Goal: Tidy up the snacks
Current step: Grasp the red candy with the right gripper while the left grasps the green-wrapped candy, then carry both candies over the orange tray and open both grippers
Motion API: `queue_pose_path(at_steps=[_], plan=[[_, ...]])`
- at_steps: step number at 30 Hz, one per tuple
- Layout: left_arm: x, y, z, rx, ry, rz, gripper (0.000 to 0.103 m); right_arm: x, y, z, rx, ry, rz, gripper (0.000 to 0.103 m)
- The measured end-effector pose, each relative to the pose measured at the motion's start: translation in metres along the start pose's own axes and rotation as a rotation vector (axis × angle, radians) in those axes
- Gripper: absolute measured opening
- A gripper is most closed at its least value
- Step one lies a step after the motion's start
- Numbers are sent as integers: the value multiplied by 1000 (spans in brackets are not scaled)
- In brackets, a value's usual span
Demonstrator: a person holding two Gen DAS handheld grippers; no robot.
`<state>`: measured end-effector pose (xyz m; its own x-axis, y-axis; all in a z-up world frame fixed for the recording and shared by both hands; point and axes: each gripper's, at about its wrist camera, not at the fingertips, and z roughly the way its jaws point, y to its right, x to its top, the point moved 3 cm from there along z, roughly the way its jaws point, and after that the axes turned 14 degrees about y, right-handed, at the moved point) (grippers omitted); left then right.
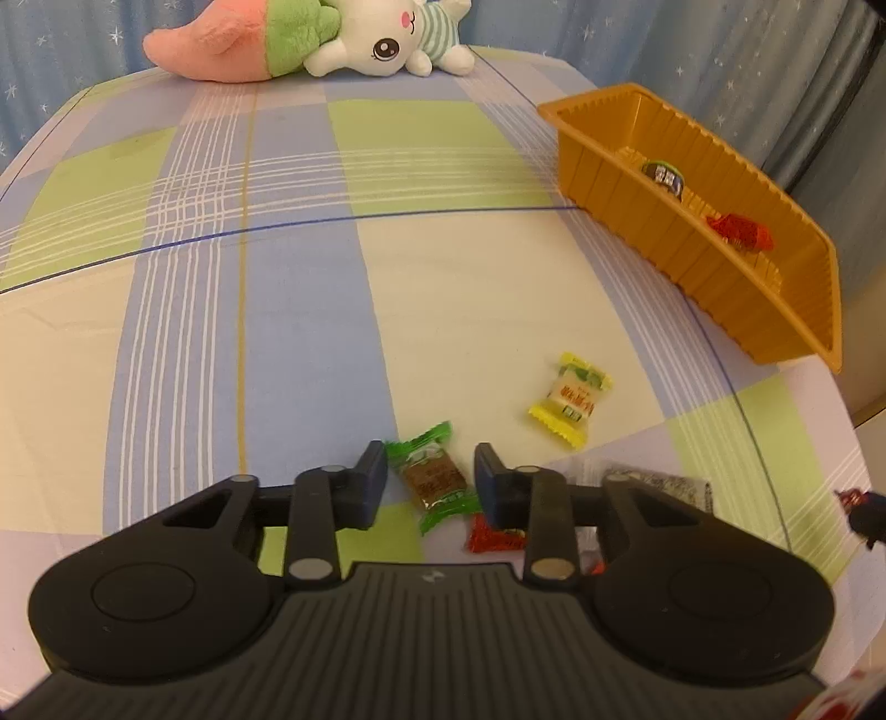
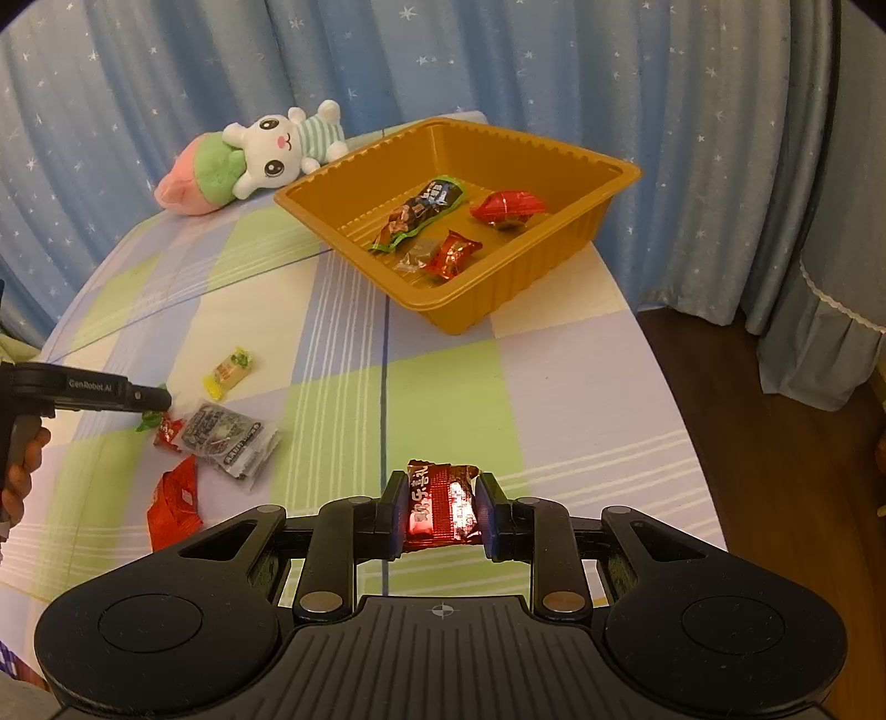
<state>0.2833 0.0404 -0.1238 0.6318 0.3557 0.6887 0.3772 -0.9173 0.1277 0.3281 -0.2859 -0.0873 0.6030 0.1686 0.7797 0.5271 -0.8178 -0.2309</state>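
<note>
While the left gripper [image 1: 431, 471] points steeply down at the checked cloth [image 1: 249, 332], its jaws stand narrow with a green candy [image 1: 434, 479] between them, a pad against each side; the candy lies flat on the cloth. A small red candy [image 1: 495, 537] sits just right of it, partly under the finger, and a yellow candy [image 1: 570, 399] lies a little farther on, apart. At far right is the orange tray [image 1: 692, 260], with a plush [image 1: 354, 41] on the far edge of the cloth.

In the right wrist view, a hand [image 2: 22, 459] grips the left tool at the left edge. Beside its tip lie a silver packet [image 2: 227, 437] and a red packet [image 2: 174, 501]. In the middle, the right gripper [image 2: 441, 498] is clamped on a red sweet [image 2: 440, 507], held clear above the cloth, short of the tray. Inside the tray lie a dark bar [image 2: 423, 210] and other wrapped sweets.
</note>
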Motion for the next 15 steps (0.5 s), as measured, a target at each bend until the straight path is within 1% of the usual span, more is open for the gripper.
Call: queue_pose_path(at_steps=[2, 3, 8, 15], plan=[[-2, 0, 0, 2, -1, 5, 20, 1, 1, 0, 1, 2, 1, 27], [-3, -1, 0, 5, 0, 9, 18, 2, 2, 0, 2, 3, 1, 26], [-3, -4, -3, 17, 4, 14, 18, 6, 2, 1, 11, 12, 1, 26], [10, -8, -21, 22, 46, 5, 18, 18, 0, 3, 35, 36, 8, 27]])
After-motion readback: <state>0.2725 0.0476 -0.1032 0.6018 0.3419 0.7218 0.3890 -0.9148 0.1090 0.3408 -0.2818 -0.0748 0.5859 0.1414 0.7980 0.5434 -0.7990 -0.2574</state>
